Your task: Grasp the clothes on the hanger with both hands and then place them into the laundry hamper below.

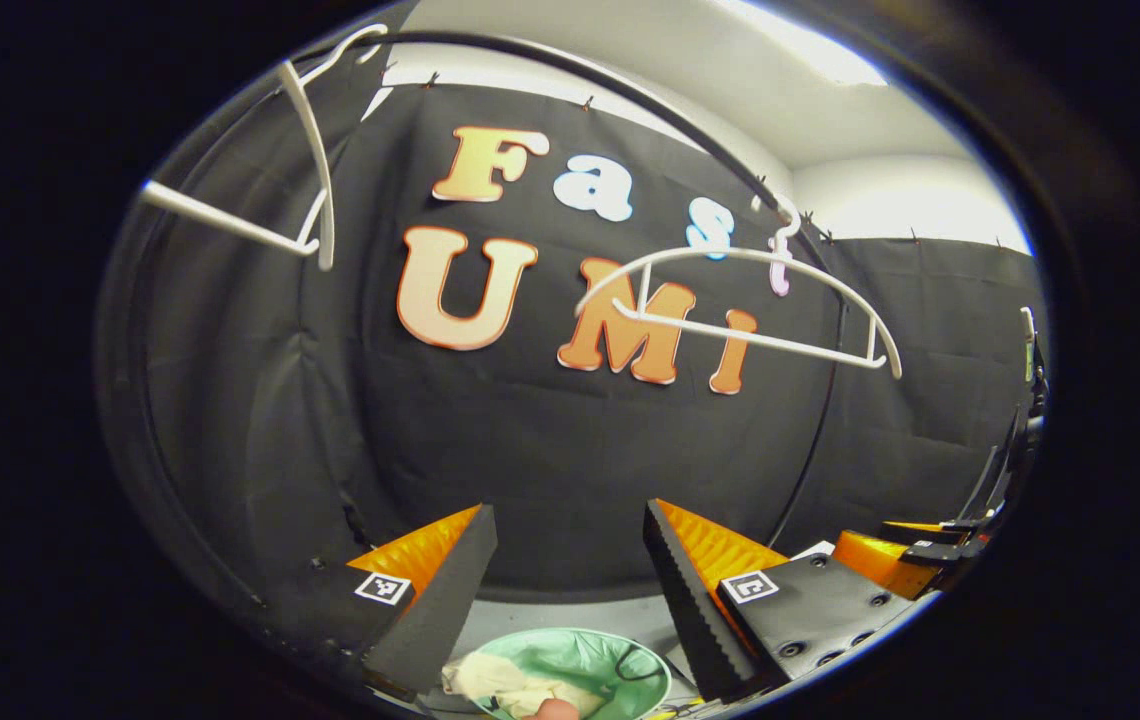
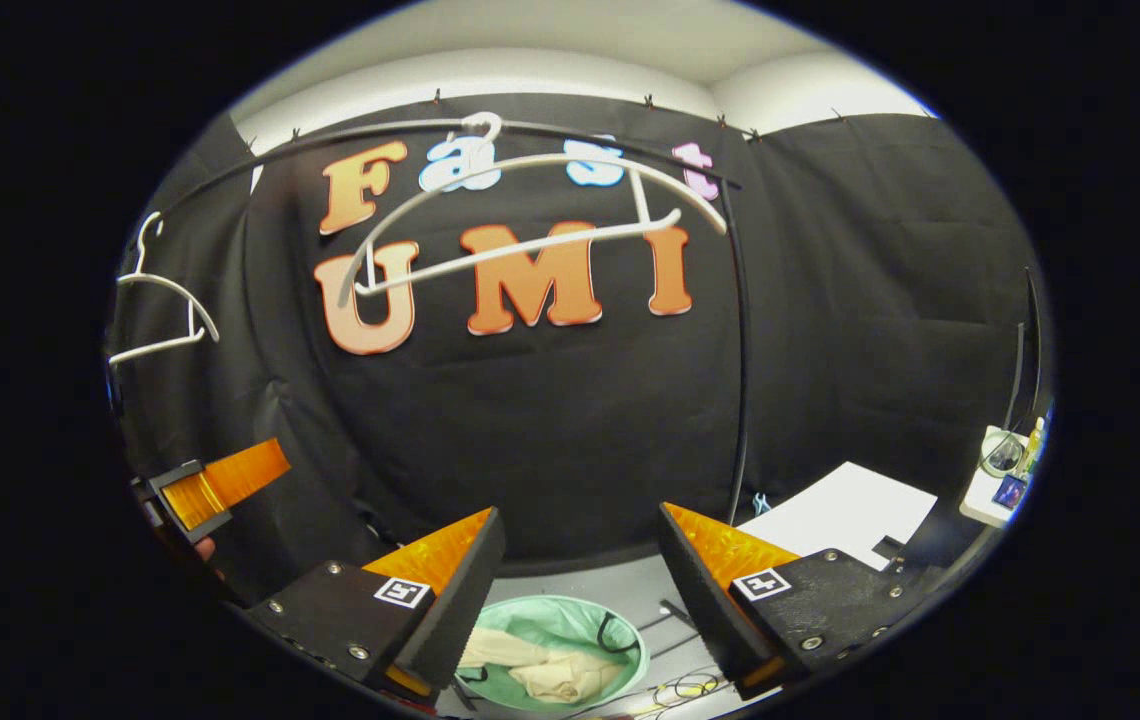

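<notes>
In the left gripper view, the left gripper [image 1: 570, 580] sits at the bottom centre with its jaws spread apart and nothing between them. Below it, at the bottom edge, the green laundry hamper [image 1: 620, 670] holds the cream clothes [image 1: 515, 685]. A white hanger [image 1: 740, 310] hangs bare from the black rail [image 1: 630, 95] right of centre, and a second hanger [image 1: 310, 170] hangs at upper left.

In the right gripper view, the right gripper [image 2: 580, 590] is likewise released and empty at the bottom centre, above the hamper with the clothes lying inside. The left gripper appears at the left edge.
</notes>
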`<action>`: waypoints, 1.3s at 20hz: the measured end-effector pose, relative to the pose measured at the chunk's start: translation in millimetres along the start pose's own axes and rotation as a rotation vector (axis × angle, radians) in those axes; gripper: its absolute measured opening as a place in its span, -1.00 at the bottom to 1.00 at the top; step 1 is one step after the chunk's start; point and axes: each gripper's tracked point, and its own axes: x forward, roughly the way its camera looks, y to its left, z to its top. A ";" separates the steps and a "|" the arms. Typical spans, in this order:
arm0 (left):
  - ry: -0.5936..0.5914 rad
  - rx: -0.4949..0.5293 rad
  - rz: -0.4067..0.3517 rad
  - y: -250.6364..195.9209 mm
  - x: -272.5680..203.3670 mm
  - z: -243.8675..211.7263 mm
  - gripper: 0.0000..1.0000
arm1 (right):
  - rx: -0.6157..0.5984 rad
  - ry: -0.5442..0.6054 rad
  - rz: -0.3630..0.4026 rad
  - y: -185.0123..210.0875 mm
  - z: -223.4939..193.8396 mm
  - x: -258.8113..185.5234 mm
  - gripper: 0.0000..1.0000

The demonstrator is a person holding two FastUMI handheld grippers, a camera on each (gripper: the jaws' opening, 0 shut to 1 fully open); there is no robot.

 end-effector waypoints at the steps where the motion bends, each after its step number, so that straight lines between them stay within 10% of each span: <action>1: -0.026 0.003 0.005 3.1 2.4 12.0 1.00 | 0.004 -0.036 -0.001 -2.6 14.7 -4.1 0.89; 10: -0.180 0.000 0.007 4.6 -10.7 65.7 0.97 | 0.006 -0.298 -0.070 -40.0 97.6 -45.2 0.87; 26: -0.212 0.045 0.026 11.5 -11.7 74.0 0.94 | 0.020 -0.339 -0.045 -33.8 104.7 -26.2 0.88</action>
